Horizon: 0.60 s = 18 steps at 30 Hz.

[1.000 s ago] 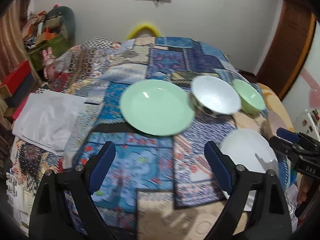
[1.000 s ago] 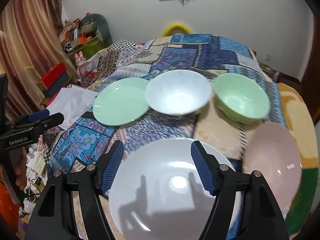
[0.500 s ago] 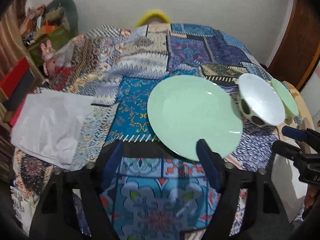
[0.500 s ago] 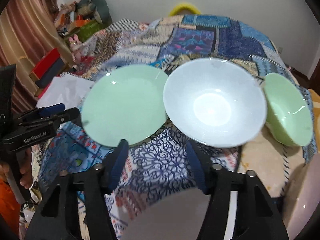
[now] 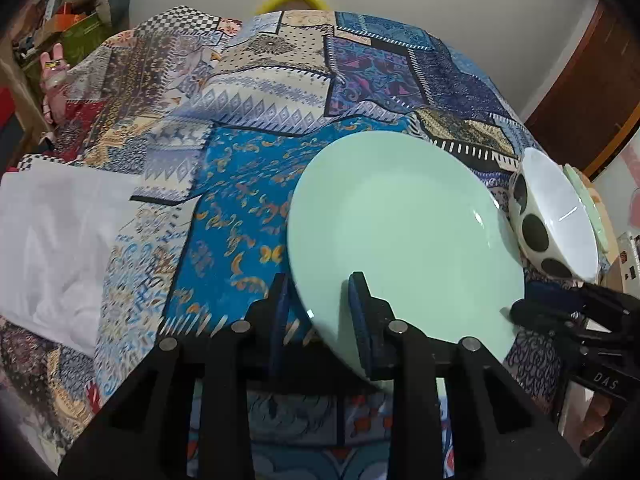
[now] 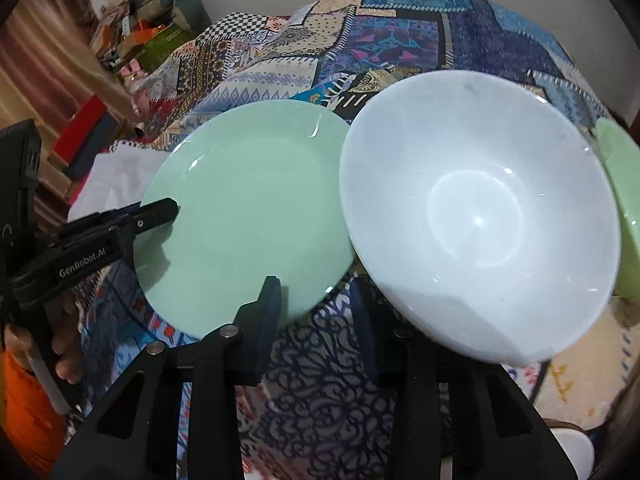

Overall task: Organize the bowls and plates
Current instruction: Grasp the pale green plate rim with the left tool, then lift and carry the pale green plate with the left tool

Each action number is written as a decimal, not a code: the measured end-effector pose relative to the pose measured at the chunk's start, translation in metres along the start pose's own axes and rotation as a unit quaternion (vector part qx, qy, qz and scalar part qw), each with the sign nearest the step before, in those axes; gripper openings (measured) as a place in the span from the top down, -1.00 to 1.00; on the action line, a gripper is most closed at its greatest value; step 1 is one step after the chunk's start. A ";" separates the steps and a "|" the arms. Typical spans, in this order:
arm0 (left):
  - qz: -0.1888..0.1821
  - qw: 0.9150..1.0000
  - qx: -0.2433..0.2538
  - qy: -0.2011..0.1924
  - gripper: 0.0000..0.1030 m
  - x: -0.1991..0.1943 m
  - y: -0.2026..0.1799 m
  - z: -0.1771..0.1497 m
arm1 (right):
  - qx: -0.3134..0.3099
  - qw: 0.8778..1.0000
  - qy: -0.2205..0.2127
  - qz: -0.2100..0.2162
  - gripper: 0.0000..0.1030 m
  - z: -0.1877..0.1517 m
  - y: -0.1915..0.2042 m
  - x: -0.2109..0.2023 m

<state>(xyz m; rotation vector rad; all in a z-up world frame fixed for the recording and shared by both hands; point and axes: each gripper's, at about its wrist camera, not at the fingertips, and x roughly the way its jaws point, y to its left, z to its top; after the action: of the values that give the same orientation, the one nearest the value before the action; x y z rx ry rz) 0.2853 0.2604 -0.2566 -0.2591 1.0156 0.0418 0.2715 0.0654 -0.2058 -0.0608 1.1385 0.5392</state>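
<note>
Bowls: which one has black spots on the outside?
The white bowl, right beside the green plate. Big black dots cover its outer wall. The green bowl behind it shows no spots.

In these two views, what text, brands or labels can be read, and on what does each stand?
"GenRobot.AI": on the side of the left tool, seen in the right wrist view.
"DAS": on the right tool at the edge of the left wrist view, cut off.
Small box at the right edge: print too small to read.

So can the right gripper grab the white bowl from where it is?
Probably yes. The right gripper sits right at the white bowl, one finger by its near rim, nothing between. The green plate lies just beside.
</note>
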 end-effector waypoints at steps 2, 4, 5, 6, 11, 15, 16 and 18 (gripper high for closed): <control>-0.002 1.000 0.003 -0.006 0.50 0.002 -0.001 0.003 | 0.002 1.000 0.000 -0.003 0.49 0.000 0.002 0.000; -0.007 1.000 0.003 -0.009 0.52 0.004 0.000 0.004 | -0.005 1.000 -0.001 -0.006 0.49 -0.001 0.004 -0.001; -0.007 1.000 0.004 -0.010 0.53 0.003 0.000 0.004 | -0.010 1.000 0.000 -0.006 0.49 -0.003 0.005 -0.003; -0.007 1.000 0.006 -0.010 0.54 0.002 0.000 0.003 | -0.013 1.000 0.003 -0.006 0.49 -0.003 0.005 -0.004; -0.007 1.000 0.013 -0.002 0.55 -0.007 -0.001 -0.009 | -0.039 0.999 0.023 0.002 0.49 -0.015 0.014 -0.011; -0.007 1.000 0.009 0.007 0.55 -0.023 -0.001 -0.029 | -0.062 0.997 0.040 0.008 0.49 -0.029 0.023 -0.016; -0.007 1.000 0.008 0.009 0.55 -0.028 -0.001 -0.036 | -0.070 0.997 0.044 0.010 0.49 -0.033 0.026 -0.017; -0.006 1.000 0.005 0.012 0.55 -0.037 -0.002 -0.051 | -0.082 0.995 0.051 0.011 0.49 -0.039 0.029 -0.019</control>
<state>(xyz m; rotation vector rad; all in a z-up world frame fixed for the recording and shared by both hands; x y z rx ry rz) 0.2240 0.2496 -0.2503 -0.2569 1.0371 0.0231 0.2199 0.0708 -0.1993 -0.2194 1.1930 0.6554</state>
